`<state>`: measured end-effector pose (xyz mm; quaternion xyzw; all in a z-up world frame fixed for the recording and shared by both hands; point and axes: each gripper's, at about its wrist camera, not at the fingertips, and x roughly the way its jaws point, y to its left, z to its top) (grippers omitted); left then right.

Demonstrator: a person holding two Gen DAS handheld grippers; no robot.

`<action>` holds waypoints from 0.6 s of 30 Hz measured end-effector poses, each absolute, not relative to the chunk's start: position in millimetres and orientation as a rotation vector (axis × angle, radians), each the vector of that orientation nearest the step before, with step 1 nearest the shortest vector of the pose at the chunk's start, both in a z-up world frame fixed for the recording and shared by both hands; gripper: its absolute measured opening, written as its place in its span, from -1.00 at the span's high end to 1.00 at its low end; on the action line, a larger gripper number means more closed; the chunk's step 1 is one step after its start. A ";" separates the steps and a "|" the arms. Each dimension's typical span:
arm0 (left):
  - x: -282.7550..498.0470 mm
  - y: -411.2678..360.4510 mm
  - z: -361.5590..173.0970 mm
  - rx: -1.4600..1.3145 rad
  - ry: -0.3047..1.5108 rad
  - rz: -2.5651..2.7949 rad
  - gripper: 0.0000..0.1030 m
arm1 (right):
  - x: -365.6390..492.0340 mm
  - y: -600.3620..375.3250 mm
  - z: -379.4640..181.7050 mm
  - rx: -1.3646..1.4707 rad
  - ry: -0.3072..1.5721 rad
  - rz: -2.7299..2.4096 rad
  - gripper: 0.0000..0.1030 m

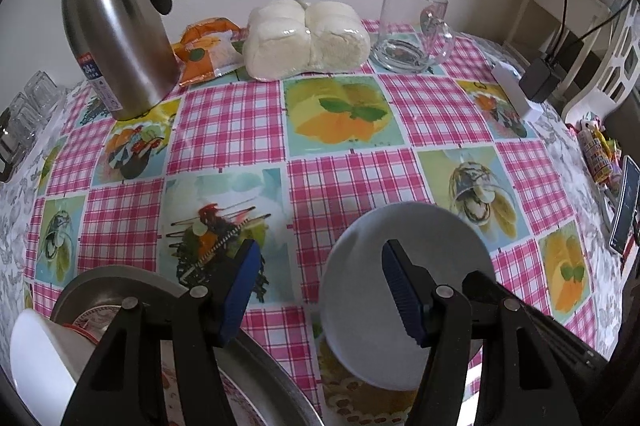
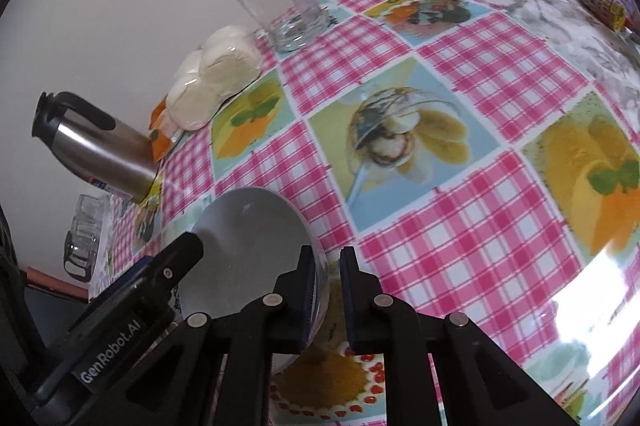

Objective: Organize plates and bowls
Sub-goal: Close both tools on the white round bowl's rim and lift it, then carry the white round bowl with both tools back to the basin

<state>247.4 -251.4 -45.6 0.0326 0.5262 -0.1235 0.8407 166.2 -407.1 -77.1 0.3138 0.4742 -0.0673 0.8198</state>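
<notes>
A small white plate (image 1: 404, 290) is held tilted above the table. My right gripper (image 2: 326, 290) is shut on its rim, and the plate (image 2: 248, 246) fills the lower left of the right wrist view. My left gripper (image 1: 320, 290) is open and empty, its right finger in front of the plate. Below it at lower left sit a grey metal tray (image 1: 260, 382) with patterned plates and a white bowl (image 1: 40, 350). The left gripper's body shows in the right wrist view (image 2: 132, 302).
On the checkered tablecloth (image 1: 352, 186) stand a steel thermos jug (image 1: 116, 26), bagged white buns (image 1: 304, 38), an orange snack packet (image 1: 204, 46), a glass mug (image 1: 412, 26) and a white charger block (image 1: 516, 90). Glasses (image 1: 24, 114) stand at the left edge.
</notes>
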 end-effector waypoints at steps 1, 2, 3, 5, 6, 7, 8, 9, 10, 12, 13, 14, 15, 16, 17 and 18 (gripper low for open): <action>247.0 -252.5 -46.2 0.071 1.115 -0.265 -0.26 | 165.4 -409.0 -76.8 0.669 1.012 -0.151 0.73; 246.5 -254.2 -47.2 0.075 1.120 -0.270 -0.26 | 164.5 -410.7 -76.6 0.671 1.013 -0.157 0.73; 246.1 -255.6 -48.2 0.079 1.123 -0.273 -0.26 | 163.9 -412.3 -76.5 0.673 1.014 -0.160 0.73; 244.8 -258.8 -50.2 0.091 1.128 -0.280 -0.26 | 163.0 -414.2 -76.1 0.676 1.015 -0.166 0.73; 244.1 -260.0 -51.3 0.095 1.131 -0.285 -0.25 | 162.9 -415.0 -76.0 0.679 1.016 -0.167 0.73; 243.7 -261.0 -52.2 0.097 1.133 -0.289 -0.22 | 162.5 -415.7 -76.2 0.683 1.016 -0.167 0.73; 243.6 -262.1 -53.5 0.098 1.138 -0.295 -0.06 | 162.5 -416.4 -76.3 0.687 1.017 -0.167 0.73; 243.7 -263.0 -55.1 0.097 1.147 -0.301 0.02 | 162.5 -416.9 -76.5 0.689 1.018 -0.166 0.73; 243.7 -263.3 -56.2 0.096 1.151 -0.304 0.02 | 161.9 -416.9 -76.5 0.690 1.018 -0.166 0.73; 243.2 -264.6 -58.9 0.100 1.156 -0.305 0.05 | 162.2 -416.6 -76.6 0.689 1.021 -0.167 0.73; 242.8 -265.5 -60.3 0.102 1.160 -0.307 0.07 | 162.3 -416.3 -76.7 0.688 1.022 -0.167 0.73; 242.4 -266.4 -61.5 0.104 1.163 -0.310 0.14 | 162.4 -416.3 -77.2 0.689 1.023 -0.167 0.73; 242.2 -267.1 -63.1 0.105 1.167 -0.315 0.20 | 162.5 -416.1 -78.1 0.690 1.026 -0.168 0.73; 242.2 -267.5 -64.5 0.105 1.171 -0.318 0.22 | 163.0 -415.7 -79.8 0.689 1.032 -0.168 0.73; 242.0 -268.1 -66.0 0.106 1.175 -0.322 0.28 | 163.5 -415.3 -81.5 0.689 1.037 -0.168 0.73; 241.8 -268.7 -67.2 0.107 1.177 -0.325 0.33 | 163.9 -414.9 -83.6 0.690 1.045 -0.170 0.72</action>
